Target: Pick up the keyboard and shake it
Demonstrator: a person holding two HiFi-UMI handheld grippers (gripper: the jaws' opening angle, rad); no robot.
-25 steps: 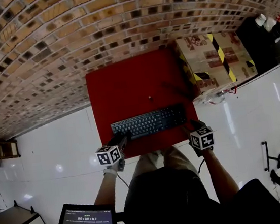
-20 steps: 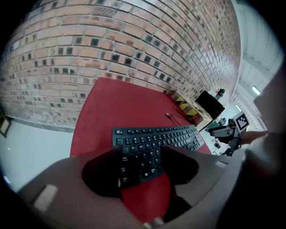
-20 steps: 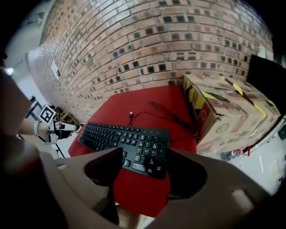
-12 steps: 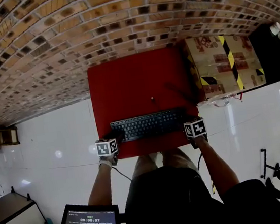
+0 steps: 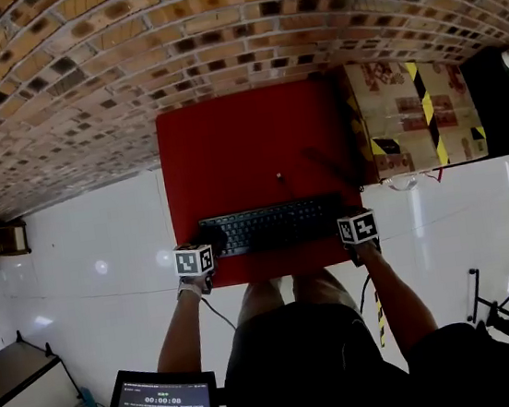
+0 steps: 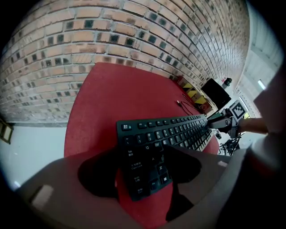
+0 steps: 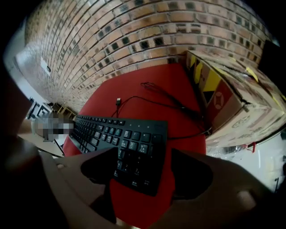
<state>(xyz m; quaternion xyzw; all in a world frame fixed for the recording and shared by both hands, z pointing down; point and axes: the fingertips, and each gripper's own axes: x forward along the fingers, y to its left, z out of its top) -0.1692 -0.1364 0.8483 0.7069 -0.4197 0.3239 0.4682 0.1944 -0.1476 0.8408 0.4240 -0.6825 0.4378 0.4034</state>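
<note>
Nearest, the left gripper (image 6: pixel 140 169) and right gripper (image 7: pixel 145 172) sit at the near edge of the red table (image 5: pixel 245 134), both with jaws wide and opening, pads off the keyboard (image 5: pixel 271 226). Its left end lies between the left jaws, its right end between the right ones, flat on the table. Farther on lies a black cable (image 5: pixel 322 163), then a box (image 5: pixel 414 112) just right of the table, against the brick wall (image 5: pixel 214 36)
</note>
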